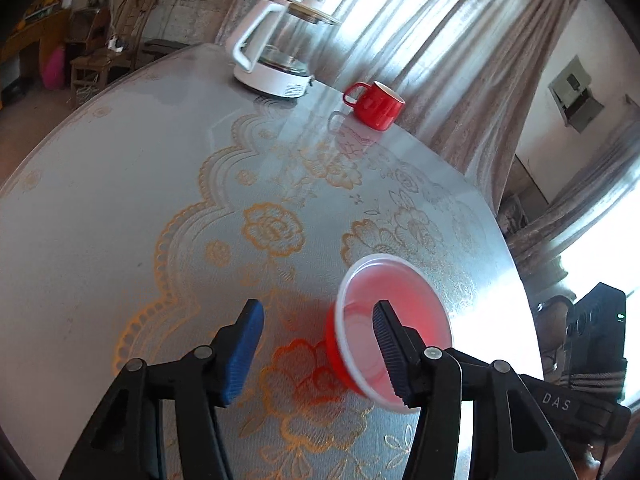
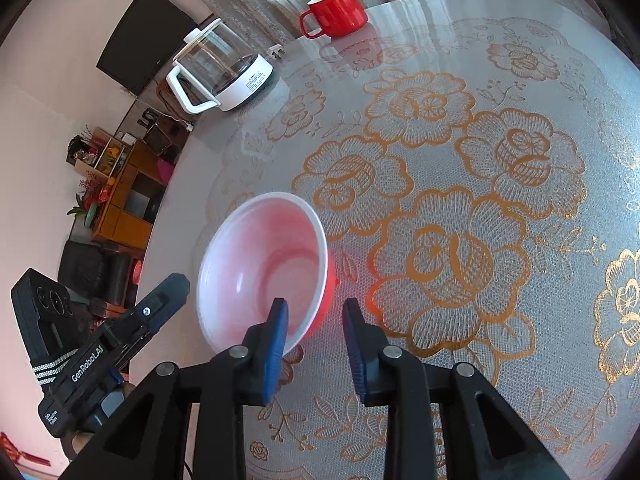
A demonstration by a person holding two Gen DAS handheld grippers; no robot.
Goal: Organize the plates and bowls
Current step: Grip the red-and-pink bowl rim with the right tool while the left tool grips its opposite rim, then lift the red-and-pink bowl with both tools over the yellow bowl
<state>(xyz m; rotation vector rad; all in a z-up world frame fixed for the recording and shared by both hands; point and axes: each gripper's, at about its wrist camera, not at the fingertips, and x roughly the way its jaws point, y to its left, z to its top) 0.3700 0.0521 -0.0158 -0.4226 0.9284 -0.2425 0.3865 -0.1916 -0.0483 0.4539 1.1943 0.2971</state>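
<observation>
A red plastic bowl (image 1: pixel 394 328) with a pale inside stands tilted on the table, its mouth turned toward both cameras and slightly blurred. My left gripper (image 1: pixel 317 306) is open. Its right finger (image 1: pixel 390 344) overlaps the bowl's mouth, and its left finger stands well clear of the bowl. In the right wrist view the bowl (image 2: pixel 264 272) is just ahead of my right gripper (image 2: pixel 315 303). That gripper's left finger (image 2: pixel 276 344) lies across the near rim. Its right finger stays outside the red wall with a gap, so neither pad presses. The left gripper's finger (image 2: pixel 176 286) shows beside the bowl's left rim.
A white-based glass kettle (image 1: pixel 272 56) and a red mug (image 1: pixel 376 104) stand at the table's far side, before a curtain. The round table (image 1: pixel 120 200) has a glossy cloth with gold flowers. Its edge curves close on the right, where the other gripper's body (image 1: pixel 592 340) shows.
</observation>
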